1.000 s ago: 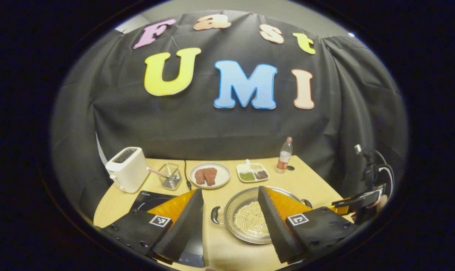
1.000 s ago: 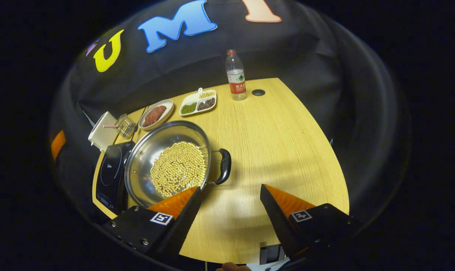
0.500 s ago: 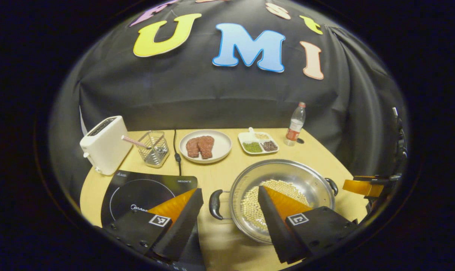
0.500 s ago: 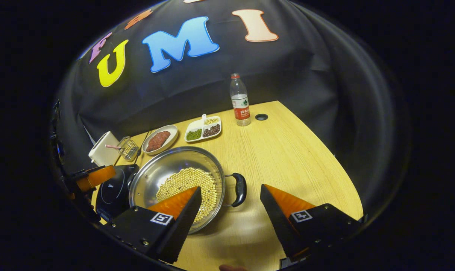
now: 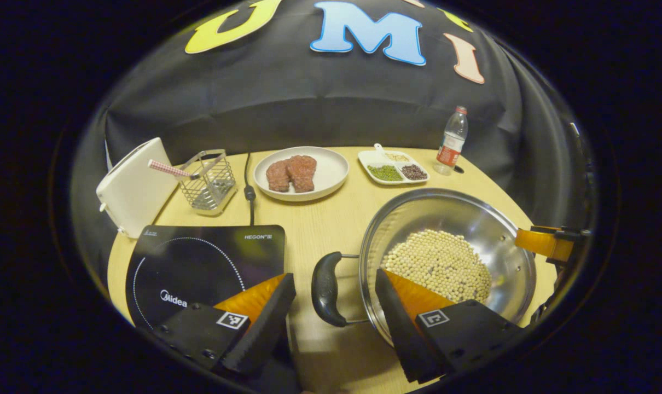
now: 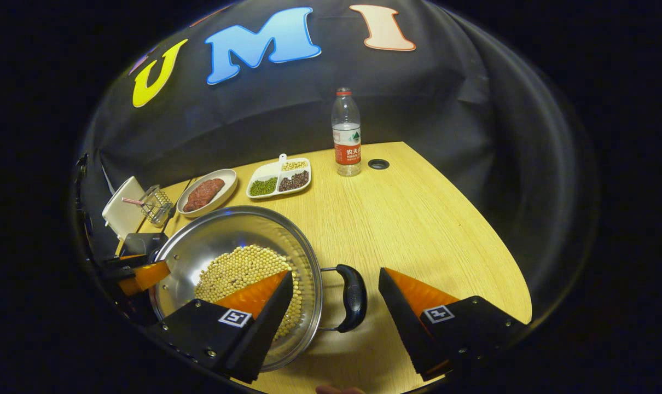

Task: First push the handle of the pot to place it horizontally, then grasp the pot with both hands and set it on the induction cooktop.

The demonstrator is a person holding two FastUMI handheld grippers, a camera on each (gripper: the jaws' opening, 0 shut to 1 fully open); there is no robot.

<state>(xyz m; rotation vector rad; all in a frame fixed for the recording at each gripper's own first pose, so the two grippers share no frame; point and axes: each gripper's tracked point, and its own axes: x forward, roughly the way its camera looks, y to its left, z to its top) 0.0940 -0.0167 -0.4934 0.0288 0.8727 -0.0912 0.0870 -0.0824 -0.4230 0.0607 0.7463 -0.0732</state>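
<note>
Black glass is the first thing on my left: the flat induction cooktop (image 5: 199,262) lies on the pale wooden tabletop (image 5: 314,230), bare on top, a white toaster (image 5: 128,191) and a wire utensil basket (image 5: 210,180) behind it. My left tongs (image 5: 335,306) are spread wide with nothing between them, and the pot's near black loop handle (image 5: 325,287) sits right in that gap, untouched by either finger. A second ago that handle was small and farther ahead; I have dropped down and closed in on it.

The round stainless-steel pot (image 5: 446,219), holding a layer of pale soybeans (image 5: 440,265), stands on the tabletop just right of the cooktop, not on it. Behind it are a white plate of red meat (image 5: 301,172), a divided dish of beans (image 5: 394,169) and a clear water bottle (image 5: 452,139).

On the far side, my right tongs (image 6: 335,306) are equally wide and empty, bracketing the other black handle (image 6: 353,298), which has likewise drawn in between the fingers. I judge the handles already lie level, so the push seems done; what remains is closing both sides together, then lifting leftward evenly so the beans stay put.
</note>
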